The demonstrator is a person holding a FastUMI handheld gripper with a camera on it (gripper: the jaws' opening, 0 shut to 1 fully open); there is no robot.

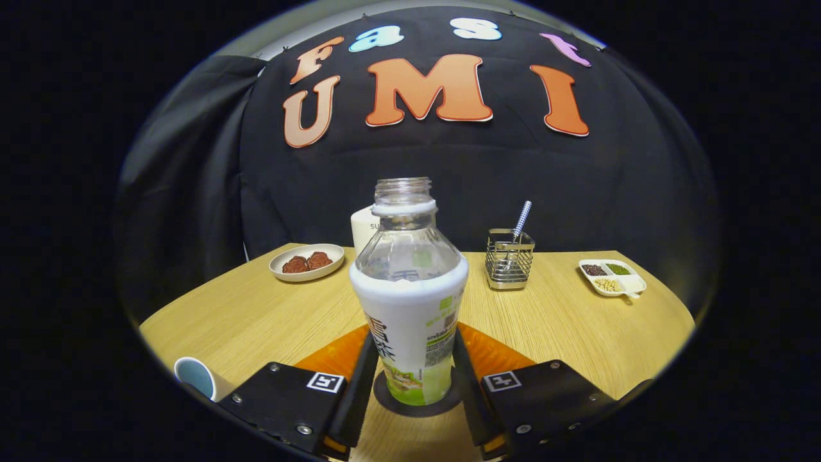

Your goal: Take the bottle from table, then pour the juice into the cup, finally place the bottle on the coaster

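Observation:
A clear uncapped bottle (410, 301) with a white and green label stands upright on a dark round coaster (385, 399). It looks almost empty above the label. My gripper (414, 343) holds it: both fingers press against the label's lower sides, one on each side. A white cup (195, 377) with a blue inside lies near the table's front edge, left of my left finger. What is inside that cup is hidden.
An orange mat (497, 356) lies under the coaster on the wooden table (564, 321). Beyond the bottle are a plate of brown food (306, 262), a white container (364, 228), a wire holder with a striped straw (509, 258) and a divided dish of beans (612, 276).

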